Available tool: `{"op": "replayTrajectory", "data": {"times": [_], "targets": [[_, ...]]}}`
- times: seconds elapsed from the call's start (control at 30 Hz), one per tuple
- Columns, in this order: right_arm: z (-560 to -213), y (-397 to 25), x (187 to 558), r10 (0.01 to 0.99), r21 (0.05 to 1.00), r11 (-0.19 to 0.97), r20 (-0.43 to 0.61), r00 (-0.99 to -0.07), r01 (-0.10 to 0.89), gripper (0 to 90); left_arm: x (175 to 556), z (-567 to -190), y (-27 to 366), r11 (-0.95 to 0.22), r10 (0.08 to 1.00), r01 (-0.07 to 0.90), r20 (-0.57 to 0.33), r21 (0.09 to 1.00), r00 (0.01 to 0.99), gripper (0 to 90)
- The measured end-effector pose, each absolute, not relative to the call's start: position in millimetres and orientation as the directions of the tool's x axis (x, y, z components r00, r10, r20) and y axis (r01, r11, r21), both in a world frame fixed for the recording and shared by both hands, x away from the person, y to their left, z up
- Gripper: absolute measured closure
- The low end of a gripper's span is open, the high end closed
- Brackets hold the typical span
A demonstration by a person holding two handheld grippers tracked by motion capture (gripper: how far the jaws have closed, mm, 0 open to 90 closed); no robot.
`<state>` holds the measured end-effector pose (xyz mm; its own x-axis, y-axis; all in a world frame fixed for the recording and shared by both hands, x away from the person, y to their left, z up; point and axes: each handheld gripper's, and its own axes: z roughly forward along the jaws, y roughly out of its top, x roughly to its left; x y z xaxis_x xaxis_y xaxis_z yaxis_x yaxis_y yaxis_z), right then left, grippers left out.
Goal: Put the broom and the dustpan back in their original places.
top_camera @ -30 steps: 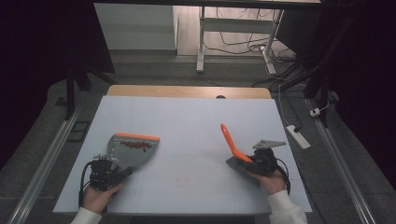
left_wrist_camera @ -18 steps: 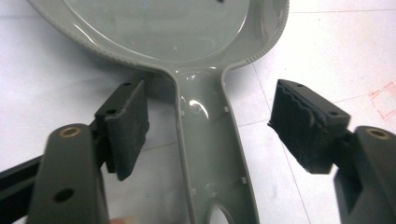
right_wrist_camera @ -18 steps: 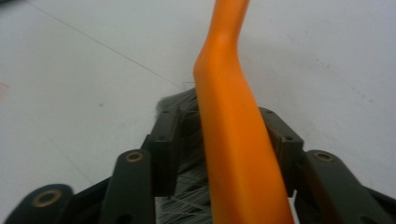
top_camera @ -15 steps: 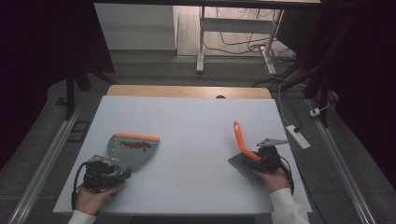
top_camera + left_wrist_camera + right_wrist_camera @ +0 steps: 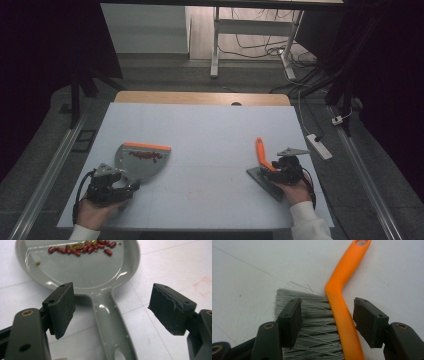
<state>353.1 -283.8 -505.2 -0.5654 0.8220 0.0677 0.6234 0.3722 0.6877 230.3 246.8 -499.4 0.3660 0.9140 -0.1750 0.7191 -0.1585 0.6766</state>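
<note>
Both claws stand released: right gripper (image 5: 327, 320) straddles the brush (image 5: 342, 312); left gripper (image 5: 120, 312) straddles the dustpan (image 5: 110, 322) handle, beans (image 5: 82, 247) at 12 o'clock. Withdraw straight back, nudging nothing.

High view overhead, facing forward; claw views close, sharing table (image 5: 210, 150).

White sleeves; black grippers with ribbed fingers (image 5: 61, 307) (brass pivots), grey plates, black cables.
</note>
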Motion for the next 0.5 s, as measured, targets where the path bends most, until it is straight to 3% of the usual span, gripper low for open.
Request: {"op": "replayTrajectory", "data": {"times": [0.5], "targets": [[-490.7, -270.7, 338.2, 0.731, 0.751, 0.427, 0.041, -0.681, 0.503, 41.8, 252.9, -496.1, 228.4, -0.275, 0.835, 0.657, -0.165, 0.702, 0.526, 22.2]]}}
